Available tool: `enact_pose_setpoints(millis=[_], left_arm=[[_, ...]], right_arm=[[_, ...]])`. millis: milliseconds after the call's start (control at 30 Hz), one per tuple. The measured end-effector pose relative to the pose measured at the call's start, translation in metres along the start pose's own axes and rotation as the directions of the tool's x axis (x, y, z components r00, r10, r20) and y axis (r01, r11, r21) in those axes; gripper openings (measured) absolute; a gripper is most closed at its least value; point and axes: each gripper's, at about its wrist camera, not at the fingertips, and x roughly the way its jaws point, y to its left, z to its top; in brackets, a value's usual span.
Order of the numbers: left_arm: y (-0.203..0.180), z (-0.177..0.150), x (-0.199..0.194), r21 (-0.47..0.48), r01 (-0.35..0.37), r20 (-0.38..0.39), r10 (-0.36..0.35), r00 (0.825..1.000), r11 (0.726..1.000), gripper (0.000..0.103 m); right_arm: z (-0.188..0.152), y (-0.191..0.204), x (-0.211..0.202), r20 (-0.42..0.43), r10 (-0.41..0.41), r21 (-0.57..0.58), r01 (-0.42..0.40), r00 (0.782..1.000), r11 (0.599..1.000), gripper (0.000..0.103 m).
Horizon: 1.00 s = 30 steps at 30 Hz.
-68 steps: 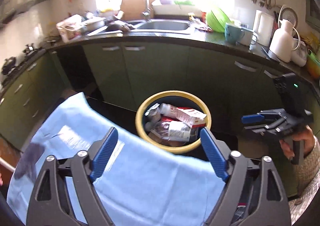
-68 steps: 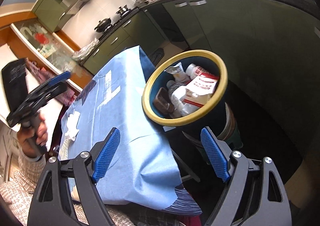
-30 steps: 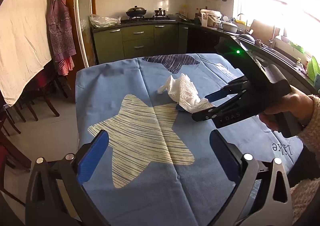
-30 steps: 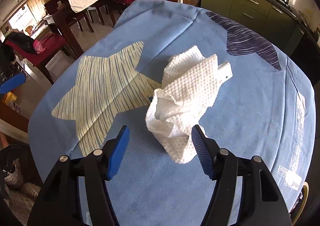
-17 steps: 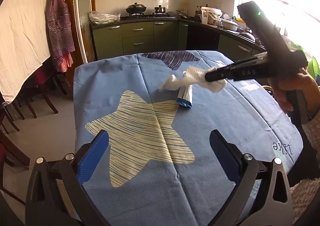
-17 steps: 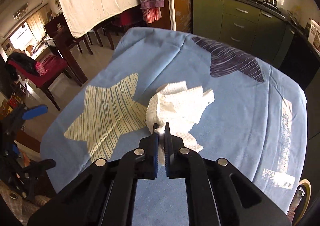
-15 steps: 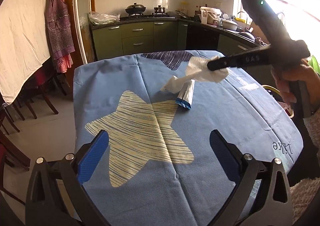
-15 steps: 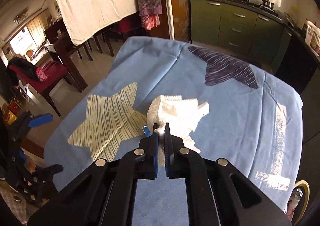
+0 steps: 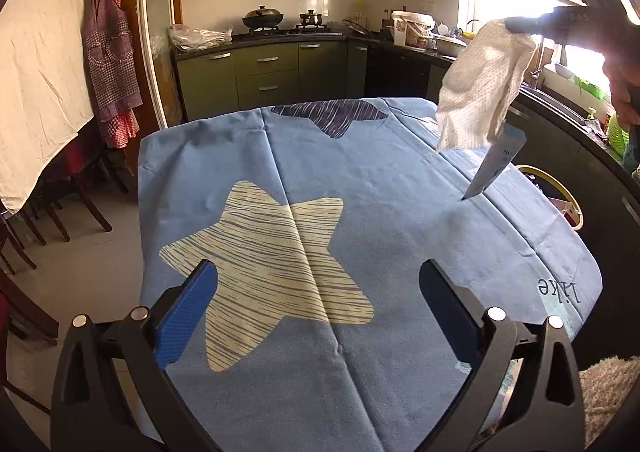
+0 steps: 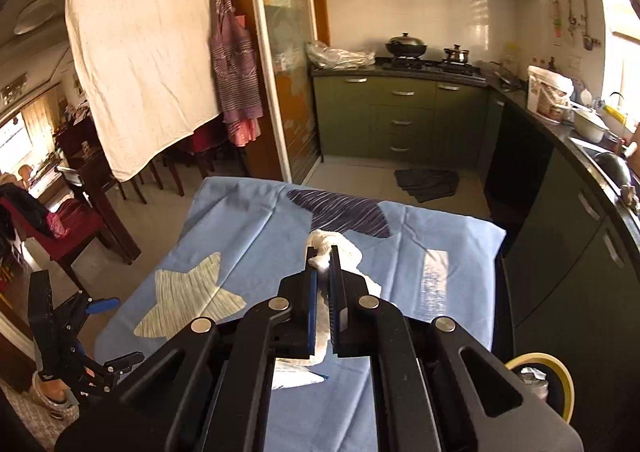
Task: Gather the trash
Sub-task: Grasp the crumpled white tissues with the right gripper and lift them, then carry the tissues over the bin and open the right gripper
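green kitchen cabinets [image 9: 264, 72] and a stove with a wok [image 9: 263, 15] line the far wall, and a checked apron [image 9: 112, 64] hangs by the door frame on the left. nearer in, a desk [image 9: 400, 212] under a blue cloth fills the middle of the left view; a pale striped star [image 9: 272, 264] is printed near the front edge and a dark star [image 9: 332, 116] near the far edge.

the right gripper [image 10: 324, 258] is up in the air over the desk's right side, its fingers [image 10: 312, 292] pressed narrow on a white paper towel [image 9: 484, 88]. the towel hangs crumpled below the fingers, clear of the cloth. a blue-and-white tube [image 9: 494, 166] slants out from under the towel's lower edge, its narrow end pointing down toward the cloth near the right edge; whether that end touches the cloth i cannot tell. how the tube is held inside the towel is hidden. in the right view a bit of towel bunches out past the fingertips.

the left gripper [image 9: 318, 300] hovers over the desk's front edge with its blue-padded fingers [image 9: 188, 304] wide apart and nothing between them.

beyond the desk's right edge, lower down, stands a bin [image 9: 560, 188] with a yellow rim, with some trash showing inside. a hand [image 9: 620, 76] grips the right gripper's handle at the upper right of the left view.
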Motion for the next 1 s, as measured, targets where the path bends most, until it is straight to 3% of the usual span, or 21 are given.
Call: enact_pose_setpoints(millis=[100,233,267,333,400,433,500,567,600,667,733,833,900,1000], left_arm=[[-0.005,0.0,0.003,0.007,0.008,-0.005,-0.008,1.0,1.0,0.096],[-0.011,0.001,0.005,0.01,0.02,-0.008,-0.02,1.0,1.0,0.096],[-0.014,0.002,0.006,0.013,0.024,-0.009,-0.024,1.0,1.0,0.096],[-0.019,0.002,0.006,0.021,0.031,-0.008,-0.031,0.999,0.999,0.096],[-0.023,0.002,0.005,0.035,0.036,-0.006,-0.036,0.999,0.999,0.096],[-0.025,0.002,0.004,0.044,0.038,-0.005,-0.038,0.999,0.998,0.096],[-0.026,0.002,0.003,0.054,0.037,-0.003,-0.036,0.999,0.998,0.096],[-0.024,0.002,0.003,0.05,0.036,-0.002,-0.035,0.999,0.998,0.096],[-0.022,0.002,0.004,0.044,0.037,-0.004,-0.037,0.999,0.998,0.096],[-0.02,0.001,0.005,0.029,0.038,-0.009,-0.038,0.999,0.999,0.096],[-0.018,0.001,0.005,0.022,0.043,-0.01,-0.043,0.999,0.999,0.096],[-0.02,0.001,0.006,0.029,0.048,-0.013,-0.048,0.999,0.998,0.096],[-0.022,0.002,0.006,0.041,0.057,-0.012,-0.057,0.998,0.998,0.096],[-0.029,0.004,0.006,0.069,0.082,-0.006,-0.082,0.997,0.994,0.096]], right_arm=[[0.001,-0.022,-0.019,-0.001,-0.012,0.038,0.012,1.0,0.999,0.006],[0.006,-0.024,-0.036,0.003,0.093,0.039,-0.093,0.996,0.995,0.006],[0.008,-0.021,-0.039,0.017,0.09,0.023,-0.09,0.996,0.996,0.006],[0.012,-0.013,-0.037,0.004,-0.005,-0.022,0.005,1.0,1.0,0.006],[0.014,-0.016,-0.042,0.02,0.148,0.03,-0.149,0.989,0.988,0.006],[0.015,-0.015,-0.044,0.03,0.167,0.034,-0.168,0.985,0.985,0.006],[0.014,-0.006,-0.042,0.022,0.051,-0.011,-0.05,0.998,0.999,0.006],[0.013,-0.004,-0.039,0.008,0.198,0.042,-0.198,0.98,0.979,0.006],[0.014,0.001,-0.039,0.01,0.195,0.029,-0.196,0.981,0.98,0.006],[0.014,0.019,-0.036,0.009,0.055,-0.065,-0.054,0.998,0.996,0.006],[0.015,0.024,-0.033,-0.027,0.168,-0.032,-0.169,0.985,0.985,0.006],[0.014,0.035,-0.036,-0.012,0.102,-0.079,-0.102,0.995,0.992,0.006],[0.014,0.032,-0.036,-0.029,0.116,-0.057,-0.118,0.993,0.991,0.006],[0.013,0.018,-0.041,-0.025,0.067,-0.032,-0.068,0.997,0.997,0.006]])
